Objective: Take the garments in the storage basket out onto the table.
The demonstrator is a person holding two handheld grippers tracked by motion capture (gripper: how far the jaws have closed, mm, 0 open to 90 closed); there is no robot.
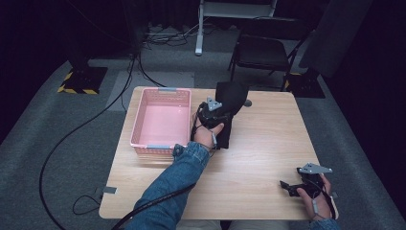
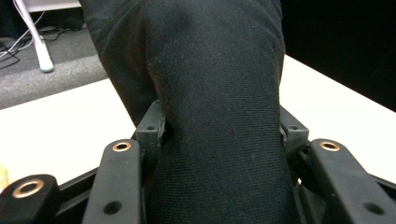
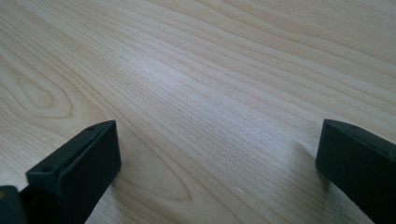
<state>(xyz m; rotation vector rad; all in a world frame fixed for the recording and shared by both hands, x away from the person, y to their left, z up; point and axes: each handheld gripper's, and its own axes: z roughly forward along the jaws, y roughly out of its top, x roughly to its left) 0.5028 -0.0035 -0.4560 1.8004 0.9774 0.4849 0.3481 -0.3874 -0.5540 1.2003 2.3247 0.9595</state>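
Just right of the pink basket [image 1: 160, 122], mid-table, the left gripper [image 1: 214, 111] has its fingers [image 2: 150, 128] clamped on a black cloth [image 2: 210, 93], fabric bunched between them. At the near right corner of the table [image 1: 258, 158], the right gripper [image 1: 299, 186] rests, fingers [image 3: 74, 172] spread wide, gripping nothing.

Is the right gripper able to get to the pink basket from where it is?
Probably not easily. The right gripper rests at the table's near right corner, and the left gripper holding the black cloth sits between it and the pink basket.
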